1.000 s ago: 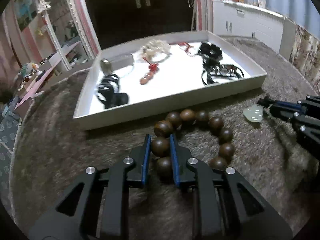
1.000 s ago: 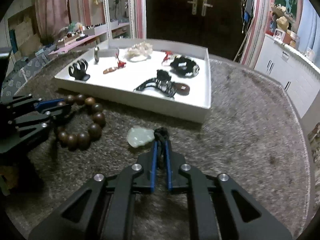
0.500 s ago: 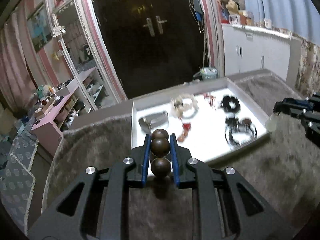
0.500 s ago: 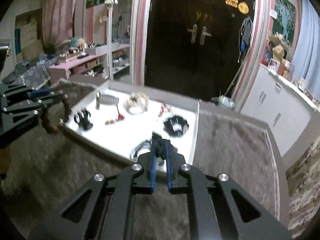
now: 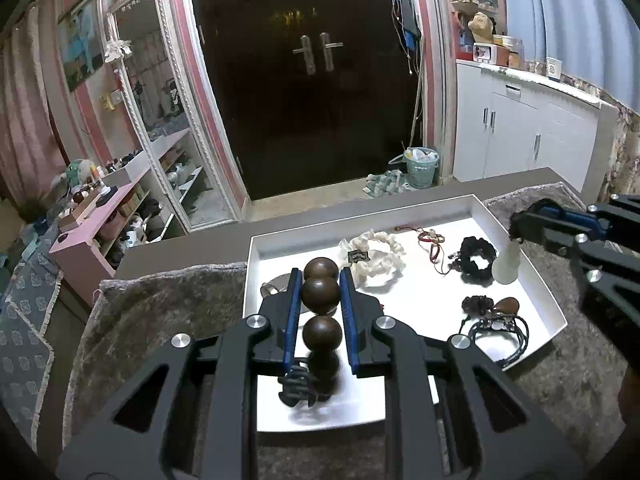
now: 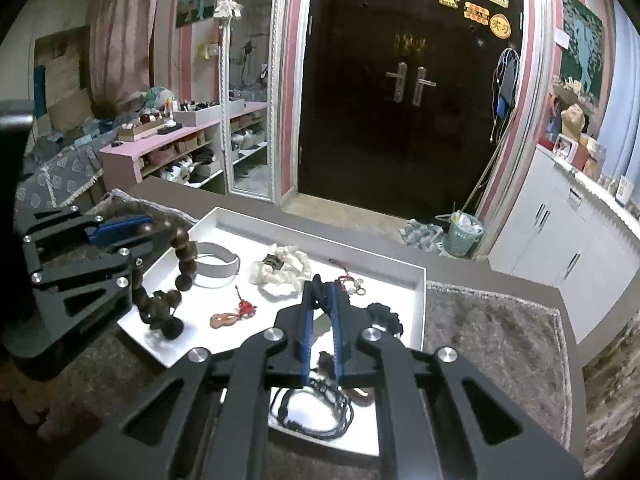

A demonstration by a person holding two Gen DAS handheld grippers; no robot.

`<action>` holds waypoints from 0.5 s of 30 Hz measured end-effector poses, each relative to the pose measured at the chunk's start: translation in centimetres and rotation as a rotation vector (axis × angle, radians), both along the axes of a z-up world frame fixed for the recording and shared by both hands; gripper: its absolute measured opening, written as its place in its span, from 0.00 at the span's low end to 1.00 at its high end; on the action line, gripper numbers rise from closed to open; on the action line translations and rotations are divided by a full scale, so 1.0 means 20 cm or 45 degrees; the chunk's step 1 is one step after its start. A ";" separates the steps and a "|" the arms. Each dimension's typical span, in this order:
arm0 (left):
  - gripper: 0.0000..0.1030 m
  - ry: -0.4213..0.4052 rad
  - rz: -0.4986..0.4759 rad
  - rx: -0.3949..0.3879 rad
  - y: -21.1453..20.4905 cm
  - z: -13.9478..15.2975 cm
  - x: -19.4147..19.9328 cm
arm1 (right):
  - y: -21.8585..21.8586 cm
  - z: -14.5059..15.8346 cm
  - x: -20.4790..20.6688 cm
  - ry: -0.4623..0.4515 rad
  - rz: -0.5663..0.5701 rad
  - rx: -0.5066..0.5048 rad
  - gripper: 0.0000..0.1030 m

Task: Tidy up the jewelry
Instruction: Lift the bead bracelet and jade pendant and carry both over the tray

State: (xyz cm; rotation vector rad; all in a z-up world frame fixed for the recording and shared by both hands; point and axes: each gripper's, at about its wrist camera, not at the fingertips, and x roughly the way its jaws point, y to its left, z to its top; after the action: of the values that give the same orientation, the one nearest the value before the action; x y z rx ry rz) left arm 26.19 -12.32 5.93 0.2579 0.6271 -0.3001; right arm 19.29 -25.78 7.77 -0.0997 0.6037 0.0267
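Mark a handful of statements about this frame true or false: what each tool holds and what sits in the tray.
1. The left tool grips the wooden bead bracelet. True.
2. The bracelet lies flat on the rug. False: it hangs from the tool above the white tray.
3. The right tool carries a pale jade pendant by its dark cord. True.
4. The tray holds nothing. False: a cream scrunchie and a black scrunchie lie inside.
5. The right tool is open. False: it is shut on the cord.
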 end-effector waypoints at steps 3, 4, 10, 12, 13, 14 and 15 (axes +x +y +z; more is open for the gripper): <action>0.17 0.004 0.016 -0.001 0.00 -0.03 0.02 | 0.03 -0.05 0.04 0.008 -0.007 -0.062 0.07; 0.17 0.012 0.016 -0.011 0.01 -0.05 0.03 | 0.04 -0.07 0.05 0.012 -0.012 -0.069 0.07; 0.17 0.028 0.018 -0.014 0.00 -0.11 0.06 | 0.03 -0.18 0.10 0.060 0.016 0.004 0.07; 0.17 0.037 0.019 -0.026 0.01 -0.11 0.08 | 0.03 -0.20 0.12 0.071 0.028 0.010 0.07; 0.17 0.042 0.020 -0.034 0.01 -0.12 0.09 | 0.03 -0.20 0.13 0.071 0.033 0.021 0.07; 0.17 0.044 0.018 -0.039 0.01 -0.12 0.09 | 0.02 -0.20 0.13 0.071 0.040 0.042 0.07; 0.17 0.047 0.016 -0.043 0.01 -0.12 0.09 | 0.01 -0.21 0.13 0.072 0.043 0.055 0.07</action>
State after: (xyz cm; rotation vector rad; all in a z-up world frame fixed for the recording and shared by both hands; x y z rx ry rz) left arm 28.07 -12.07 3.47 0.2163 0.6592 -0.3040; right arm 21.97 -25.53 3.64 -0.0679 0.6574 0.0755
